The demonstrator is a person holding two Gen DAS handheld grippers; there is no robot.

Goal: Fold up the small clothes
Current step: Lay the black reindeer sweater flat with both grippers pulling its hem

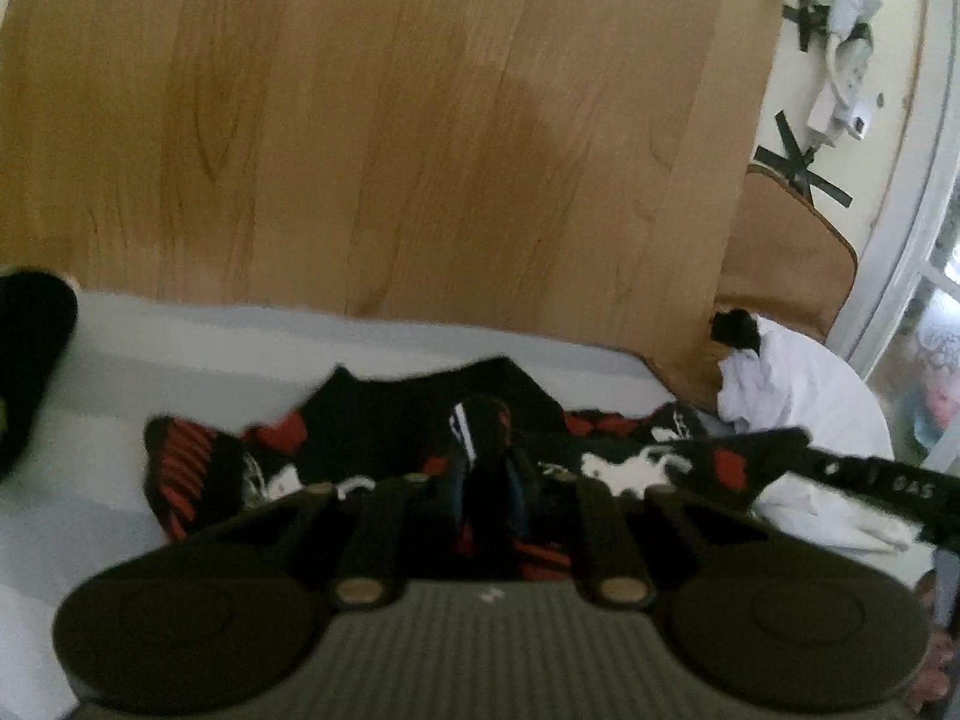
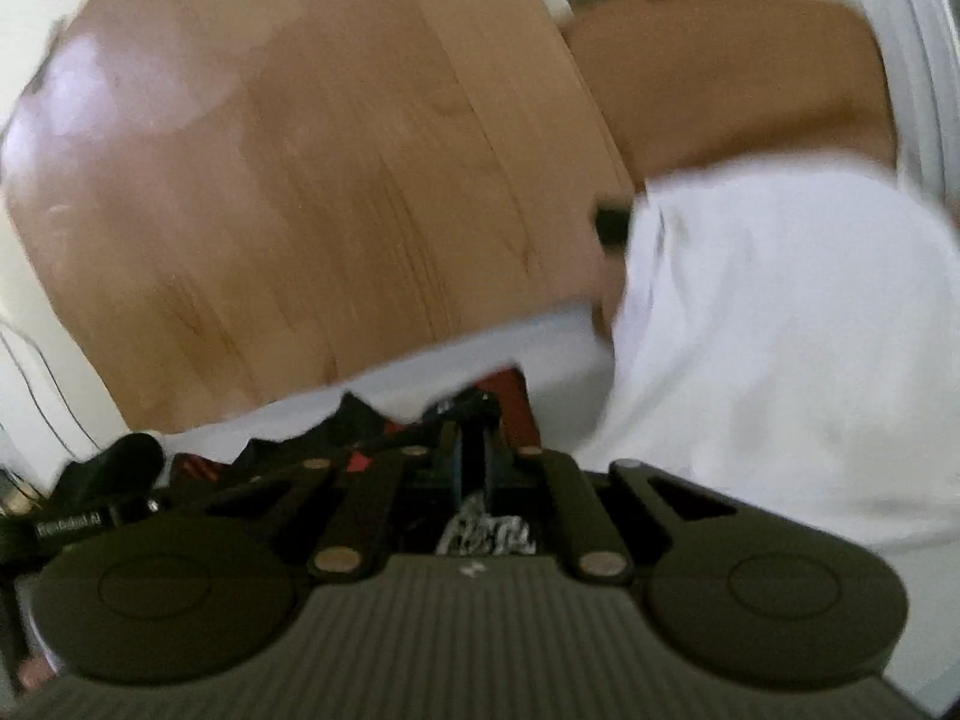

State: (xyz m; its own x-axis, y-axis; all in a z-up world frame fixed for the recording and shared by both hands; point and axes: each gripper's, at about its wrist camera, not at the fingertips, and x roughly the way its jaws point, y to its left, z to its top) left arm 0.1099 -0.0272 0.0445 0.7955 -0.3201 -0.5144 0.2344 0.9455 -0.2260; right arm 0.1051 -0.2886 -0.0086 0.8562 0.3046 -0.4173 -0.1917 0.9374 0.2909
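Wooden floor beyond, pale bed (image 1: pixel 90 420) underneath: both the left gripper (image 1: pixel 489 468) and right gripper (image 2: pixel 474 450) clamp the black-and-red garment (image 1: pixel 384 414), seemingly mid-fold, needing an even carry-over next.

Possibly "DAS" on the black strap (image 1: pixel 888 489), blurred.

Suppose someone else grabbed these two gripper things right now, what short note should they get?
Left gripper: shut on the black, red and white garment.
Right gripper: shut on the same garment.
The garment lies bunched on the pale surface, beside a white cloth pile.
Done: both grips look taken.
Left: probably lift, spread and fold it.
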